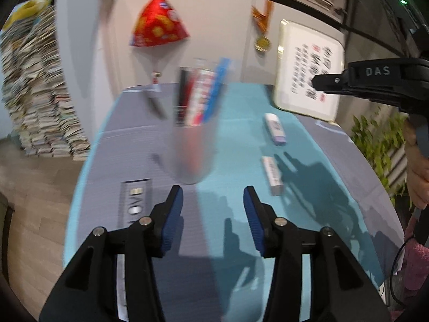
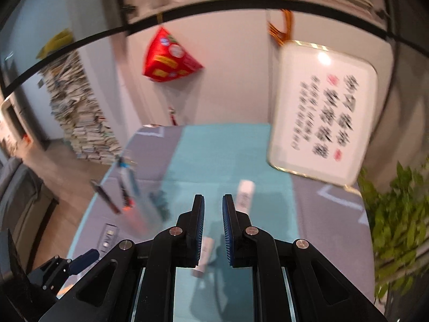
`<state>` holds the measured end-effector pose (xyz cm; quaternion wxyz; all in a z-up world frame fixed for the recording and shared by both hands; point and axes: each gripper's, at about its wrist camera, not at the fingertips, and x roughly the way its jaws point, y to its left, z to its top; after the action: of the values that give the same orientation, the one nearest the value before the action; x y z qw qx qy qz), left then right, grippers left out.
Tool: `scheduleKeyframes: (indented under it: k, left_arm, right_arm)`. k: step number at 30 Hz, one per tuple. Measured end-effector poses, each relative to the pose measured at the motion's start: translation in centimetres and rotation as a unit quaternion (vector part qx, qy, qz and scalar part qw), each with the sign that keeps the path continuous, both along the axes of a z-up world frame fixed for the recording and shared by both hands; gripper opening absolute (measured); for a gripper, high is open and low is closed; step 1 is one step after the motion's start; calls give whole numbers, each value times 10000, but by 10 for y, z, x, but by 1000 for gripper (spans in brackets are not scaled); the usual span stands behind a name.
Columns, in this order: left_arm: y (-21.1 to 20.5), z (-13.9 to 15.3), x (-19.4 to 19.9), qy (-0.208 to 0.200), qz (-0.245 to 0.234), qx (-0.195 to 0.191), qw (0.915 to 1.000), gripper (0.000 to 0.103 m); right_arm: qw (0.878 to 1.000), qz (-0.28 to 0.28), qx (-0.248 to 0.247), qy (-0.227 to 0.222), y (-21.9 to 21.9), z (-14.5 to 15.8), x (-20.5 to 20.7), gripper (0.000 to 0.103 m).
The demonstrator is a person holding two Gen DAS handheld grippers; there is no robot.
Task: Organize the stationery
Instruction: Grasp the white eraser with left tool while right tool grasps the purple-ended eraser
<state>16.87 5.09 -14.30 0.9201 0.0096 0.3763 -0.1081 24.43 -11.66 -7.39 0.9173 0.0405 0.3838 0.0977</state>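
A clear cup (image 1: 193, 145) holding pens and rulers stands on the teal and grey mat (image 1: 236, 139), just beyond my left gripper (image 1: 213, 191). That gripper is open with nothing between its blue pads. Two white erasers lie to the right: a far eraser (image 1: 276, 128) and a near eraser (image 1: 272, 174). My right gripper (image 1: 315, 81) hovers at the right edge, held by a person's hand (image 1: 418, 171). In the right wrist view my right gripper (image 2: 213, 198) is shut and empty above the near eraser (image 2: 205, 255); the far eraser (image 2: 245, 196) lies ahead and the blurred cup (image 2: 134, 204) to the left.
A framed calligraphy board (image 1: 308, 72) leans at the table's back right. A green plant (image 2: 396, 214) stands off the right edge. Tall stacks of books (image 1: 34, 94) rise from the floor at left. A grey printed card (image 1: 136, 201) lies on the mat near my left fingers.
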Motion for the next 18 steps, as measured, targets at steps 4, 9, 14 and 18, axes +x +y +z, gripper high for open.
scheduleKeyframes:
  k: [4, 9, 14, 18]
  left_arm:
    - [-34, -6, 12, 141, -272, 75, 9995, 46]
    - [-76, -20, 35, 313, -486, 372, 9976, 46]
    - [-96, -37, 54, 492, -403, 613, 9961, 44]
    - [-102, -43, 63, 605, -385, 624, 9955, 44]
  right_arm:
    - [9994, -205, 111, 237, -29, -16, 3, 14]
    - [9983, -335, 280, 376, -62, -30, 2, 14]
    - [9972, -458, 413, 430, -89, -42, 2, 14]
    - [9957, -586, 505, 512, -103, -52, 7, 14]
